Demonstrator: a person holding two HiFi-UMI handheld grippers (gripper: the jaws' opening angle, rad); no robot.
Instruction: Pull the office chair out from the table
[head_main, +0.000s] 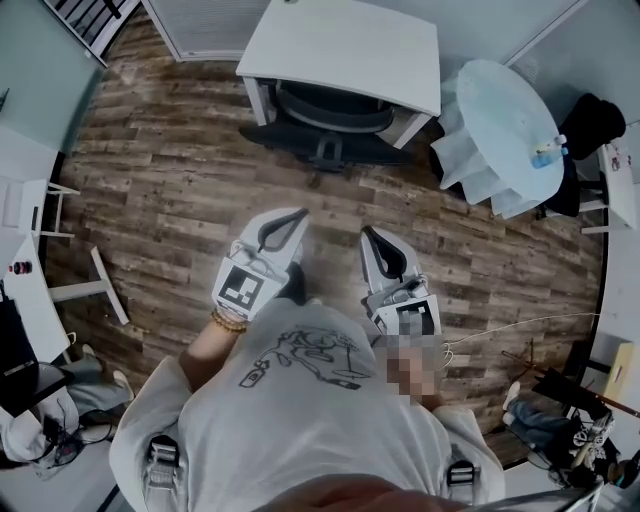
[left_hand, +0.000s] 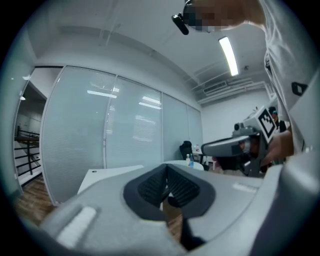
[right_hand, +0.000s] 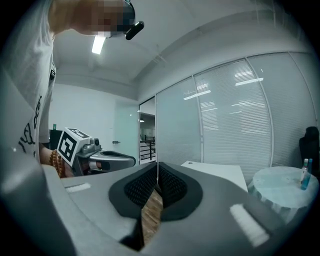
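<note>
The black office chair stands tucked under the white table at the far side of the wood floor. Its seat and base stick out at the table's near edge. My left gripper and right gripper are side by side in front of my chest, pointing level at the chair and well short of it. Both are shut and hold nothing. In the left gripper view the shut jaws hide the chair, and the table top shows behind them. The right gripper view shows its tips together.
A round table under a white cloth, with a bottle on it, stands right of the white table. A second dark chair is beyond it. A white desk lines the left wall. Bags and cables lie at the bottom right. Glass partitions stand behind the table.
</note>
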